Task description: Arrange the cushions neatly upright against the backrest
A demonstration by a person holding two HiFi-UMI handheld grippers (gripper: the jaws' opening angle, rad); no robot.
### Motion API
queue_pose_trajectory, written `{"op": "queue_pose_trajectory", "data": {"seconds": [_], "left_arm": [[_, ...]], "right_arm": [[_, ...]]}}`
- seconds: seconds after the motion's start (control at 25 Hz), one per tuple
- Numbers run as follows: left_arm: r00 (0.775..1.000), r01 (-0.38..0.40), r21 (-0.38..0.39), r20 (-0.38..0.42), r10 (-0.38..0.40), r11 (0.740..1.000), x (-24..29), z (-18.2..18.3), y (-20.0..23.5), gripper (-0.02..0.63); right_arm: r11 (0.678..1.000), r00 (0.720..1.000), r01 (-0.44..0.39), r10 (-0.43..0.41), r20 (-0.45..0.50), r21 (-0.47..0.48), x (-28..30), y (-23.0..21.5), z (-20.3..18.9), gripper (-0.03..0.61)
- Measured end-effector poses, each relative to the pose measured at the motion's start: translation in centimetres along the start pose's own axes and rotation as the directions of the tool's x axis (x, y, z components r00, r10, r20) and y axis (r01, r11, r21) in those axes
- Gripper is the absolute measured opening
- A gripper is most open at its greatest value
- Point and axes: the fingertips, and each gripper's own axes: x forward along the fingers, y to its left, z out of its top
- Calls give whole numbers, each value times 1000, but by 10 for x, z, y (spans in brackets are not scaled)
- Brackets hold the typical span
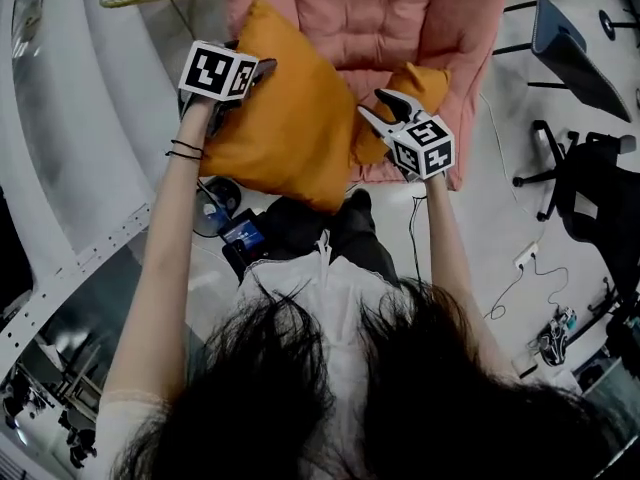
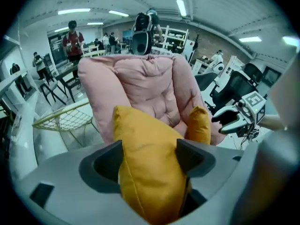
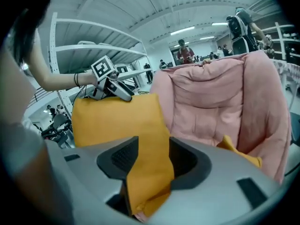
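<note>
While the large orange cushion (image 1: 290, 118) is stretched crosswise, its two ends are loosely enclosed by the parted jaws of the left gripper (image 2: 149, 149) and the right gripper (image 3: 152, 146), and the backrest (image 1: 340, 8) is found straight ahead of both.

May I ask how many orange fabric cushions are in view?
2. One orange fabric cushion is before the pink padded chair, between the jaws of the left gripper and right gripper; the other cushion lies on the seat, partly hidden.
</note>
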Motion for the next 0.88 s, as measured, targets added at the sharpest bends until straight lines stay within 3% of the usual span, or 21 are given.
{"op": "queue_pose_trajectory", "data": {"seconds": [0.08,0.24,0.32,0.48,0.68,0.8,0.88], "left_arm": [[998,-1,-27,-60,0,1000,9,-14,4,351],[996,20,-42,-90,-23,999,19,-28,11,347],[995,50,-41,-87,-53,998,20,-34,10,303],[991,131,-32,-2,-131,991,5,-44,6,223],[981,154,-32,123,-149,988,-32,-68,0,182],[973,155,-53,181,-143,986,-59,-85,-7,172],[968,142,-59,216,-126,988,-72,-103,-8,169]], "right_arm": [[1000,1000,5,-5,-10,9,5,-2,-2,192],[998,1000,15,-14,-21,56,14,-1,-13,192],[996,999,19,-16,-32,91,16,0,-22,192],[992,999,32,-27,-40,126,15,3,-30,192],[993,997,49,-42,-59,112,9,0,-30,192],[998,993,41,-35,-115,54,9,-6,-36,192],[999,982,18,-24,-190,-33,13,-11,-45,192]]}}
